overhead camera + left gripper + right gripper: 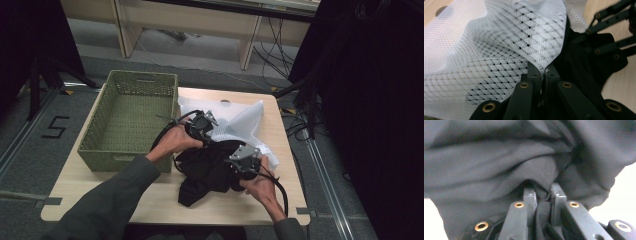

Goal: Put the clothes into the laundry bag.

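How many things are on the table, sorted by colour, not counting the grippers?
White: 1, the mesh laundry bag, pinched at its edge by the left gripper
Black: 1, the black garment, pinched by the right gripper
Green: 1, the woven basket
Total: 3

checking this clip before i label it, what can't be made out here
- High view: the left tool and right tool have their tips buried in cloth, so neither grip reads there.
- High view: part of the white mesh bag lies under the black garment.
- Right gripper view: the black garment blocks whatever lies past it.
- Left gripper view: the mesh is blurred up close.
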`<state>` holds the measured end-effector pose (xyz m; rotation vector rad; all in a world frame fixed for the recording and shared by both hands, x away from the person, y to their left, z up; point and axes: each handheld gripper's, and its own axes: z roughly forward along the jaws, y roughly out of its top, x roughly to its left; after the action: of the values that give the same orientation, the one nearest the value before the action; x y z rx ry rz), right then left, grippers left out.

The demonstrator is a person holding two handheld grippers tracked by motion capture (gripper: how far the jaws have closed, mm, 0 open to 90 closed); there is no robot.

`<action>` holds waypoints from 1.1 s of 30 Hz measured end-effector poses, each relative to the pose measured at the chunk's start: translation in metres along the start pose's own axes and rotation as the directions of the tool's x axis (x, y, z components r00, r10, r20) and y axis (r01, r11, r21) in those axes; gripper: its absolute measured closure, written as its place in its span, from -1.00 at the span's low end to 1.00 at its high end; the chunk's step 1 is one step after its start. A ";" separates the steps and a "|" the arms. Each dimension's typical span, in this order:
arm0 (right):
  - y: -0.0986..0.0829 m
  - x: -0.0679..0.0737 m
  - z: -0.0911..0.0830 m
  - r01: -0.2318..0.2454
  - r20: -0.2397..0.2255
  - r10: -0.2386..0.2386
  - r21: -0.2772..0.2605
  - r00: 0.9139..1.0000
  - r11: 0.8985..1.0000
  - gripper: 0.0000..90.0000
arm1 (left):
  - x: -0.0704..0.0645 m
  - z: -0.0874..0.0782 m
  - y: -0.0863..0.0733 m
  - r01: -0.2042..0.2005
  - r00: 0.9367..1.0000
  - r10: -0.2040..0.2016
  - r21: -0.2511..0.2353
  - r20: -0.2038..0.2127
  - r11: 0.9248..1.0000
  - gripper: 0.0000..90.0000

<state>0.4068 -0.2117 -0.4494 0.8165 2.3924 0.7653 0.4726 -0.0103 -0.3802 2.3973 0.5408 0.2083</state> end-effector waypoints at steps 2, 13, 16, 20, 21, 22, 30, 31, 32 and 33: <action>0.012 -0.006 -0.001 -0.031 0.029 0.033 -0.042 0.999 0.999 0.79 | 0.001 -0.002 -0.001 0.003 1.000 -0.003 0.001 -0.004 1.000 0.90; 0.014 -0.036 0.050 -0.115 0.089 0.113 0.018 0.990 0.993 0.54 | 0.010 -0.013 -0.004 0.028 1.000 -0.028 -0.007 -0.005 1.000 0.91; 0.013 -0.036 0.021 -0.149 0.093 0.149 -0.005 0.985 0.989 0.19 | 0.013 -0.013 -0.004 0.030 1.000 -0.030 -0.001 -0.006 1.000 0.90; 0.015 -0.025 -0.011 -0.114 0.043 0.119 -0.097 0.992 0.989 0.06 | 0.017 -0.010 -0.002 0.054 0.999 -0.054 -0.004 -0.008 0.999 0.90; 0.019 -0.012 -0.025 -0.118 -0.033 0.115 -0.123 0.993 0.985 0.01 | 0.020 -0.009 0.000 0.062 0.998 -0.062 -0.005 -0.003 0.998 0.90; 0.019 -0.012 -0.025 -0.118 -0.033 0.115 -0.123 0.993 0.985 0.01 | 0.020 -0.009 0.000 0.062 0.998 -0.062 -0.005 -0.003 0.998 0.90; 0.047 0.046 0.013 0.071 -0.147 -0.085 -0.095 0.985 0.993 -0.09 | 0.032 -0.007 0.007 0.058 0.998 -0.058 0.004 -0.033 0.998 0.90; 0.051 0.052 0.019 0.046 -0.176 -0.062 -0.093 0.982 0.995 -0.10 | 0.032 -0.007 0.007 0.058 0.998 -0.058 0.004 -0.033 0.998 0.90; 0.055 0.055 0.026 0.046 -0.185 -0.063 -0.096 0.981 0.994 -0.10 | 0.036 -0.008 0.007 0.069 0.997 -0.069 0.006 -0.030 0.998 0.90; 0.058 0.056 0.033 0.041 -0.183 -0.060 -0.108 0.981 0.993 -0.11 | 0.036 -0.008 0.007 0.069 0.997 -0.069 0.006 -0.030 0.998 0.90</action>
<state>0.4101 -0.1241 -0.4508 0.6656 2.5018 0.9750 0.5053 0.0055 -0.3694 2.3816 0.6387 0.2126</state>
